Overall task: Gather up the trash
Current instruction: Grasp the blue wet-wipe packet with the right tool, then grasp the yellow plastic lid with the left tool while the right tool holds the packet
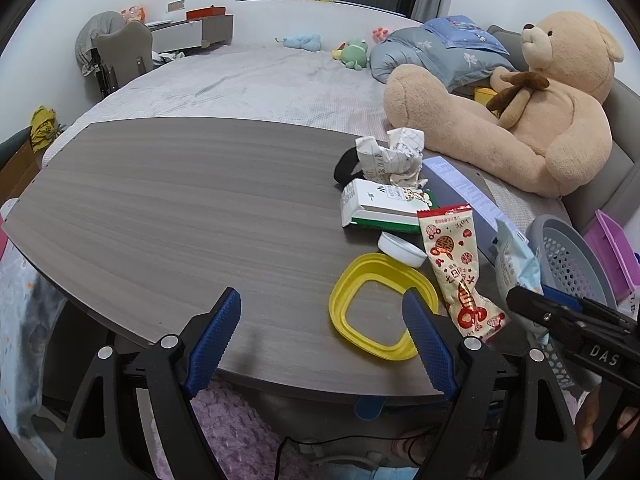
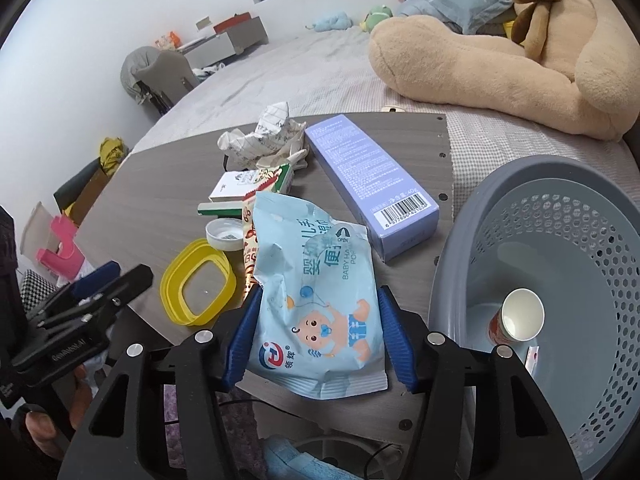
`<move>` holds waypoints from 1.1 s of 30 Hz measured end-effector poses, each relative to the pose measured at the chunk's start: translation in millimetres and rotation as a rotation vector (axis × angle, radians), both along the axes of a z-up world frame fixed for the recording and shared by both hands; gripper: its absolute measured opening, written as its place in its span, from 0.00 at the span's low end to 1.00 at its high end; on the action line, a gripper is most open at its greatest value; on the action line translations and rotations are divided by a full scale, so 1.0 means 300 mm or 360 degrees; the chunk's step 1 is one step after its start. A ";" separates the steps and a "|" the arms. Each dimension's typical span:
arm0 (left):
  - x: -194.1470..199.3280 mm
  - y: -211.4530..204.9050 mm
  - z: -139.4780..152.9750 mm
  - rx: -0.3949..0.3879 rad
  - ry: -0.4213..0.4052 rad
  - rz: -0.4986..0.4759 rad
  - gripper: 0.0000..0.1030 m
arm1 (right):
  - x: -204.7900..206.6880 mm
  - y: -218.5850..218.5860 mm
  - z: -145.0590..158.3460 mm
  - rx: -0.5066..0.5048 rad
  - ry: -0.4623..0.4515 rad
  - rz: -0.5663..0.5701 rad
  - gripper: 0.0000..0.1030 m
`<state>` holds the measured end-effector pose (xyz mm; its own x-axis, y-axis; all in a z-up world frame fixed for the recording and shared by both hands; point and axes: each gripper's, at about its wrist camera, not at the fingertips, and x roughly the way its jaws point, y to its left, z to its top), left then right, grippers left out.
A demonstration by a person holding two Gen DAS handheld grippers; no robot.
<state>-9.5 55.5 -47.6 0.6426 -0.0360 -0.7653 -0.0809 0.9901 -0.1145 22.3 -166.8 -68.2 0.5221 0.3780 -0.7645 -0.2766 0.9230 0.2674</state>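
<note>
Bed (image 1: pixel 248 80) behind, big teddy (image 1: pixel 552 112) lying on it at right. Wood-grain desk (image 1: pixel 160 216) in front of bed, trash clustered at its right end. Grey perforated basket (image 2: pixel 560 240) just beside desk's right edge, paper cup (image 2: pixel 520 316) lying inside on its side.

Right gripper (image 2: pixel 318 336) low over desk's near edge, jaws clamped on light blue wipes pack (image 2: pixel 316 292) with baby print; pack's lower end between the blue pads, upper end crumpled and leaning over red-white snack wrapper (image 1: pixel 456 268). Left gripper (image 1: pixel 324 320) near desk's front edge, jaws wide, nothing between them; right pad (image 1: pixel 424 336) overlapping yellow frame (image 1: pixel 340 300) in view, contact unclear.

Purple box (image 2: pixel 368 184) lying flat near desk's right-back corner, barcode end toward camera, just beside wipes pack. Crumpled paper (image 2: pixel 264 136) at back of pile, black item (image 1: pixel 346 166) partly under it. Small white-green carton (image 1: pixel 376 204) in front of paper, touching snack wrapper. White cap (image 2: pixel 224 234) between carton and yellow frame, close to wrapper.
</note>
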 end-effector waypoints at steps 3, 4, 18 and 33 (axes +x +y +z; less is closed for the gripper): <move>0.001 -0.016 -0.009 -0.0006 0.0019 -0.0035 0.77 | -0.025 -0.016 0.022 0.0029 -0.0028 -0.0010 0.54; 0.001 -0.021 -0.014 -0.0014 0.0029 -0.0051 0.77 | -0.035 -0.024 0.030 0.0040 -0.0039 -0.0016 0.54; 0.028 -0.109 -0.095 -0.0007 0.0192 -0.0195 0.77 | -0.124 -0.107 0.080 0.0124 -0.0111 -0.0084 0.54; 0.108 -0.129 -0.116 0.0084 0.0160 -0.0195 0.77 | -0.115 -0.126 0.073 0.0159 -0.0100 -0.0080 0.54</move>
<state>22.9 16.6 -82.5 0.5559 -0.0674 -0.8285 0.0325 0.9977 -0.0594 -12.2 -204.5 -46.2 0.5880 0.4229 -0.6895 -0.2498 0.9057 0.3424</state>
